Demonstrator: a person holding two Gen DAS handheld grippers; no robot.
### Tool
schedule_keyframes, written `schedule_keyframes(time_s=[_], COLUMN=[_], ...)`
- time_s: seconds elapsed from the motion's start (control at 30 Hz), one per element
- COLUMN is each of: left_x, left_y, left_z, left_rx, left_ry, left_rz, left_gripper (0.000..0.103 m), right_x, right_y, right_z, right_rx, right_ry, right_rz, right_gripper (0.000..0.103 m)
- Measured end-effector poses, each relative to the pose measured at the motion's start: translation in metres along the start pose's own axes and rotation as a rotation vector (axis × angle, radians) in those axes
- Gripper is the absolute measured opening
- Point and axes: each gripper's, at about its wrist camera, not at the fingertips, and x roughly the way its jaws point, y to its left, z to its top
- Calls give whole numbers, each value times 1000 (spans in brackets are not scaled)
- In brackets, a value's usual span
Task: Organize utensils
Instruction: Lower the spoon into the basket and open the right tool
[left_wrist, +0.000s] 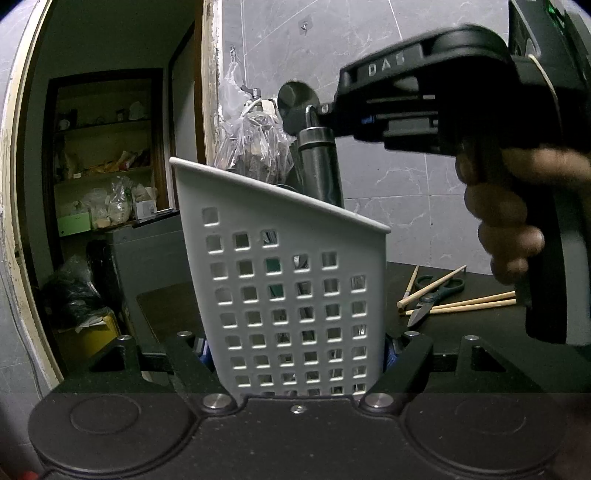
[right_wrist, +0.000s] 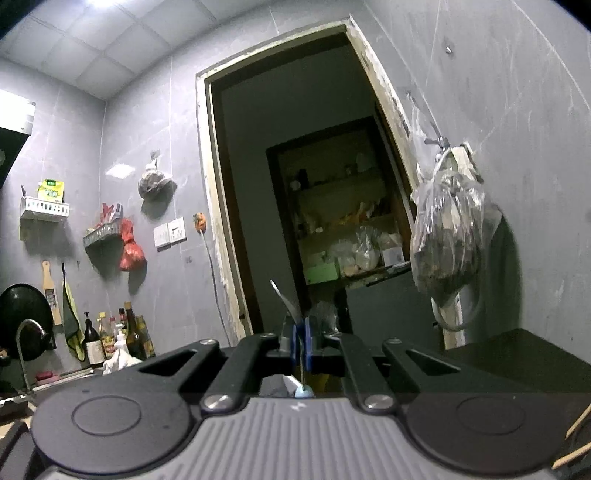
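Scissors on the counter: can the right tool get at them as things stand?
Probably not yet. The right tool is shut on a metal utensil above the white holder. The scissors lie in the open among chopsticks, so the way looks free once it lets go.

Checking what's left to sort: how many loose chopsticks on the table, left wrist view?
4 chopsticks, on the table right of the caddy: one steep, left of the scissors; one across them; two side by side, right of them. The right hand may hide more.
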Motion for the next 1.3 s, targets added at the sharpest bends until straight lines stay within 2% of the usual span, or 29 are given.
schedule_keyframes(time_s=[0.33,0.9,1.0,1.07,1.13,1.17,1.2,1.27,1.3], left_x=[0,0,0,0,0,0,0,0,0], left_y=[0,0,0,0,0,1,0,1,1], left_z=[0,0,-1,0,-1,-1,-1,-1,0], left_rx=[0,1,1,4,4,4,4,5,5], left_ry=[0,0,1,0,1,0,0,0,1], left_rz=[0,0,-2,-1,-1,-1,0,0,0], left_gripper=[78,78,78,78,78,78,78,78,78], right_x=[1,-1,-2,-4,-6,-7,-9,-15,-18], right_y=[-4,-6,-7,-7,-6,-6,-6,-8,-9], right_z=[-15,-24,-24,-24,-23,-22,-21,-17,-15], right_rx=[11,29,35,39,34,30,28,25,20], right_ry=[53,92,91,81,73,66,58,35,20], right_rz=[-1,-2,3,8,7,4,1,-4,-10], right_gripper=[6,11,22,33,35,40,44,62,64])
